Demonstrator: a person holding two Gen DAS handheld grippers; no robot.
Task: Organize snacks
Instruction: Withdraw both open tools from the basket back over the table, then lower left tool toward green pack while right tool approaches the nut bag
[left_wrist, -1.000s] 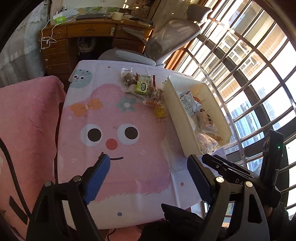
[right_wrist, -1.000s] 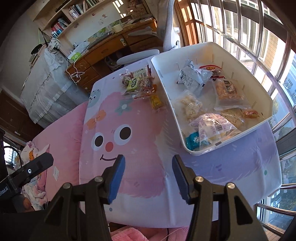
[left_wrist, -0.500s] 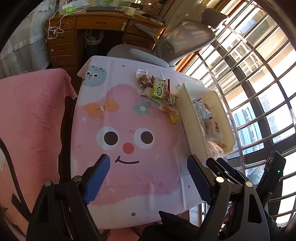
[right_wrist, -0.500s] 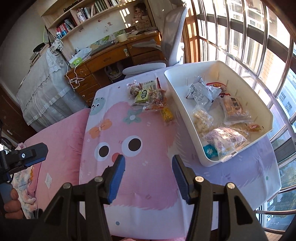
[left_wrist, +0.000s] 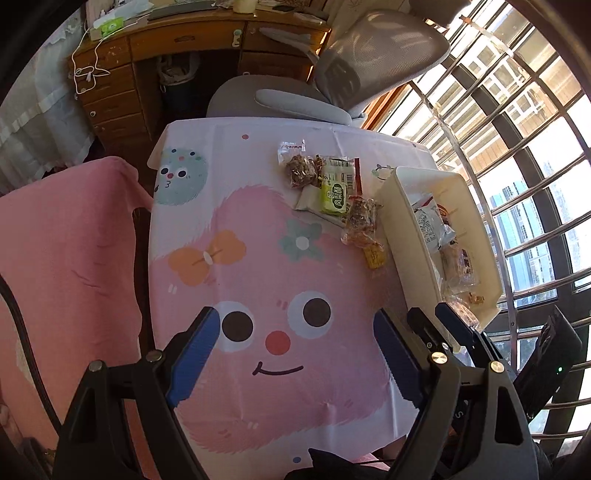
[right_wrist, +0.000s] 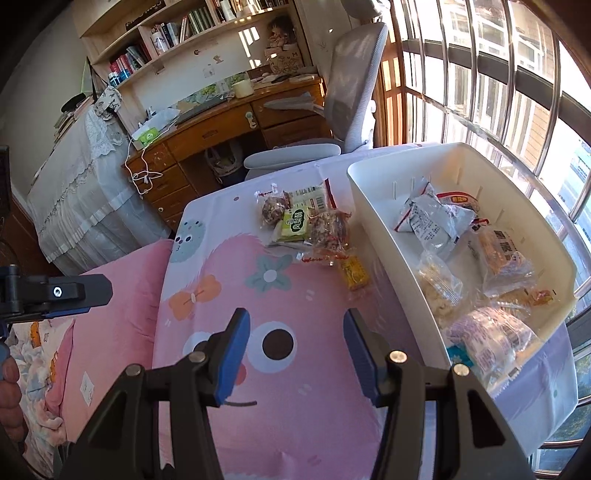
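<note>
One white bin (right_wrist: 373, 206), one office chair (right_wrist: 351, 85), one desk (right_wrist: 221, 129). Roughly six snack packets (right_wrist: 295, 223) loose on tablecloth; bin's packets too jumbled to count.

Chinese characters on the green snack packet (left_wrist: 334, 195) show, too small to read.
</note>
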